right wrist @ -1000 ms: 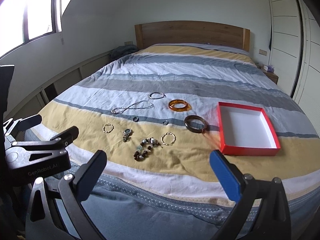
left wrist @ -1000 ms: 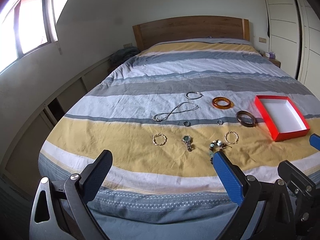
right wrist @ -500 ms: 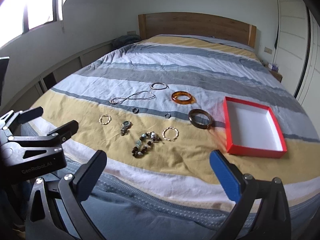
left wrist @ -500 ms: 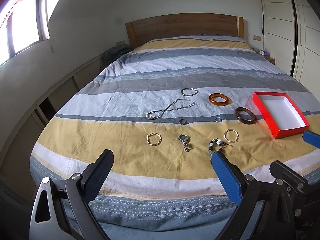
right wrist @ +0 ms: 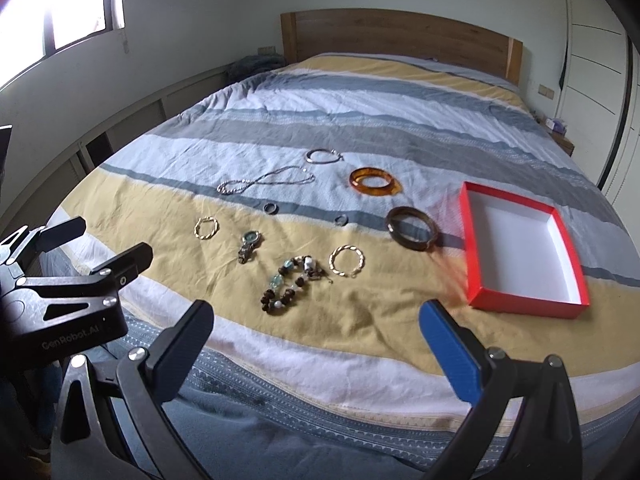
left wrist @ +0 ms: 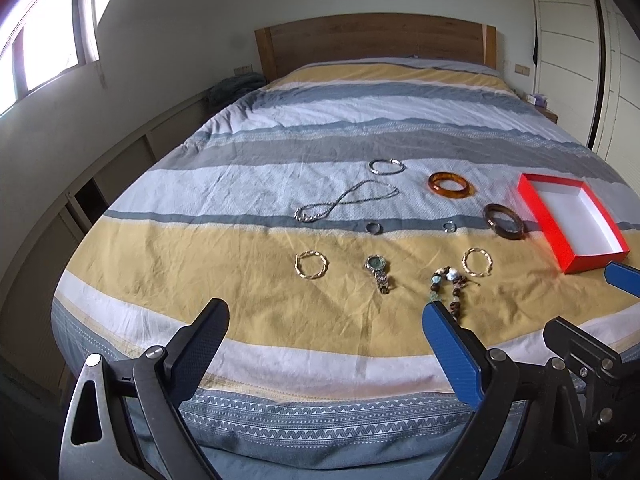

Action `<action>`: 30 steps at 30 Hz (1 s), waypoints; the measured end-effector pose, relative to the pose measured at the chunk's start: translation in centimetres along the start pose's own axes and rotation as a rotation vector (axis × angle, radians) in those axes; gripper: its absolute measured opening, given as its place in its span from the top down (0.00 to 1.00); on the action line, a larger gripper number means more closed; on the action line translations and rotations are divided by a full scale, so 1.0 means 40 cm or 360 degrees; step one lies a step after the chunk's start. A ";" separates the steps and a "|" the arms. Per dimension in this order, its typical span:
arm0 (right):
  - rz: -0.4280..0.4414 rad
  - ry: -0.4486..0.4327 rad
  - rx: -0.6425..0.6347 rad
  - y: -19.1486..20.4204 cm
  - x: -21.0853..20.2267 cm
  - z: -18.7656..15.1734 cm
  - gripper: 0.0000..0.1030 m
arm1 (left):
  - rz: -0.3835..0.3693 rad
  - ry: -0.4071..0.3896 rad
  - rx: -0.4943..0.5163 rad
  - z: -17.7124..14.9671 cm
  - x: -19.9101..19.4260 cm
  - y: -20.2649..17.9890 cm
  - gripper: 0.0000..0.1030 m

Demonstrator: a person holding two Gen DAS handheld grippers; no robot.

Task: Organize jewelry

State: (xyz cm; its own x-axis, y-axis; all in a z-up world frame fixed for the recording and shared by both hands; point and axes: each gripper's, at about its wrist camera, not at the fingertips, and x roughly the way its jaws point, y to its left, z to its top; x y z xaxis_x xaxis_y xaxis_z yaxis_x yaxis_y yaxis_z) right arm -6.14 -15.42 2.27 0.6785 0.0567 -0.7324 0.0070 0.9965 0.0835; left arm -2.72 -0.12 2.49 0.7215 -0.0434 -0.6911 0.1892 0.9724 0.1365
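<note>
Over the foot edge of the bed (left wrist: 248,280), the left gripper (left wrist: 326,340) and right gripper (right wrist: 316,332) are hovering with jaws spread wide, holding nothing. Beyond them, jewelry is lying scattered across the yellow stripe and the pale band behind it: a beaded bracelet (right wrist: 290,282), a watch (left wrist: 377,271), an amber bangle (right wrist: 374,182). A red box (right wrist: 476,248) is sitting toward the right edge, a wooden headboard (left wrist: 376,46) standing against the wall
</note>
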 end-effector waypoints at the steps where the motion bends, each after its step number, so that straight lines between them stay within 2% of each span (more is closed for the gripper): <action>1: 0.0006 0.0007 0.0000 0.001 0.005 0.000 0.00 | 0.0006 0.0016 0.0003 -0.002 0.008 0.001 0.06; 16: 0.0115 0.0114 -0.0012 0.003 0.079 -0.005 0.00 | 0.0000 0.0218 -0.0010 -0.028 0.115 0.039 0.06; 22: 0.0153 0.0154 -0.0025 0.006 0.106 -0.007 0.01 | -0.0003 0.0258 -0.0031 -0.034 0.144 0.053 0.06; 30: 0.0214 0.0229 0.0009 -0.005 0.156 -0.003 0.02 | 0.0052 0.0298 -0.0106 -0.034 0.197 0.114 0.16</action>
State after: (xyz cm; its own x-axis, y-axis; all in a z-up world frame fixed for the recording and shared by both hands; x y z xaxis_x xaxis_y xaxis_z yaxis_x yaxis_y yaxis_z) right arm -1.98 -15.26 -2.40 0.5616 0.1979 -0.8034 -0.0721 0.9790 0.1907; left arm 2.92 4.27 -3.30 0.5888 0.0261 -0.8079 0.1186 0.9859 0.1183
